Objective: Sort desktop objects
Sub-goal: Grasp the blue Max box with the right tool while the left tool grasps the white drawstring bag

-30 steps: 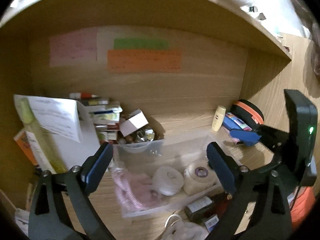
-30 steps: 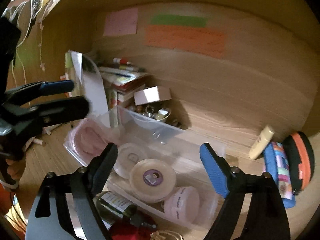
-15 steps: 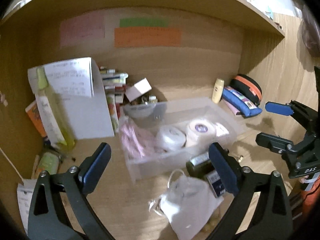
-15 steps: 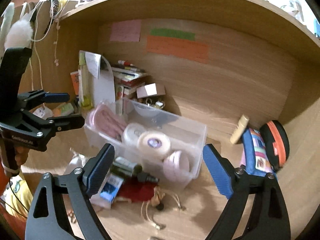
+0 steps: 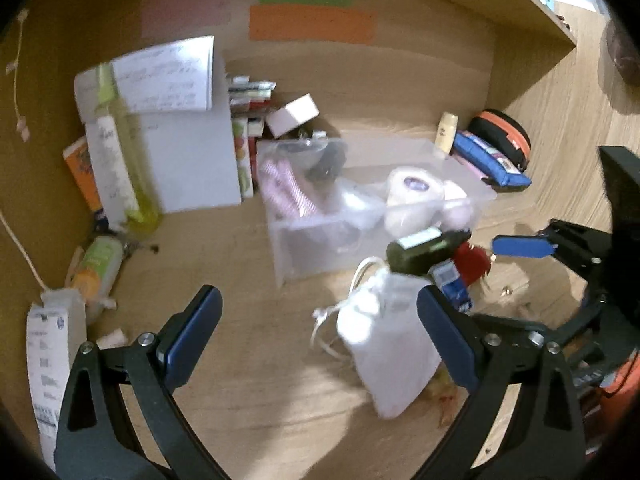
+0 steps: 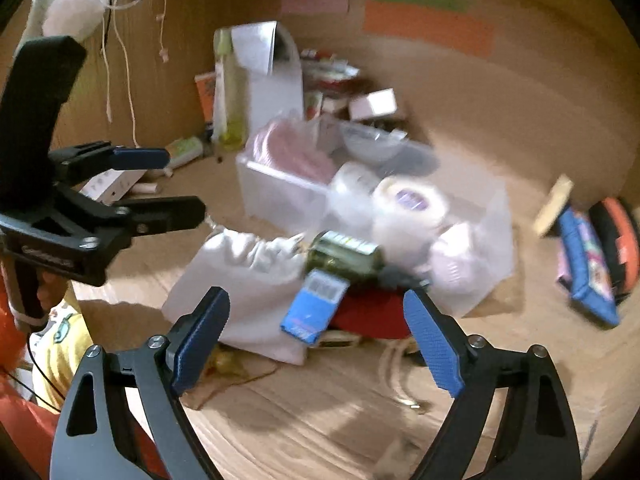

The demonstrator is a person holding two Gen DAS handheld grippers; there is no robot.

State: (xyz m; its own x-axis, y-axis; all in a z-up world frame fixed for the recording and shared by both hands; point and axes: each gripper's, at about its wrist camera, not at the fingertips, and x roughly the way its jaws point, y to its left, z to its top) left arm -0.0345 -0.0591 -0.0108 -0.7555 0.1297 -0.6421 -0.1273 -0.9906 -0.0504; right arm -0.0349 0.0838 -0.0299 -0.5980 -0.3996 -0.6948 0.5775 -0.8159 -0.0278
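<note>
A clear plastic bin (image 5: 320,248) (image 6: 280,196) on the wooden desk holds tape rolls (image 5: 412,196) (image 6: 408,204) and a pink bundle (image 5: 284,192). In front of it lie a white drawstring pouch (image 5: 380,344) (image 6: 240,280), a dark bottle (image 5: 424,250) (image 6: 344,260), a blue packet (image 6: 314,308) and something red (image 5: 474,262). My left gripper (image 5: 316,320) (image 6: 180,184) hangs open above the pouch, touching nothing. My right gripper (image 6: 314,316) (image 5: 516,284) hovers over the blue packet. Its jaws are closing, with nothing pressed between the pads.
At the back left stand a white paper holder (image 5: 188,152), a yellow-green bottle (image 5: 120,160) and stacked boxes (image 5: 248,120). A blue pencil case (image 5: 492,164), an orange-black round case (image 5: 504,132) and a cream tube (image 5: 446,136) lie at the right. A shelf runs overhead.
Both grippers have drawn back and sunk away from the bin. The pouch, bottle and blue packet in front of it have come into full view.
</note>
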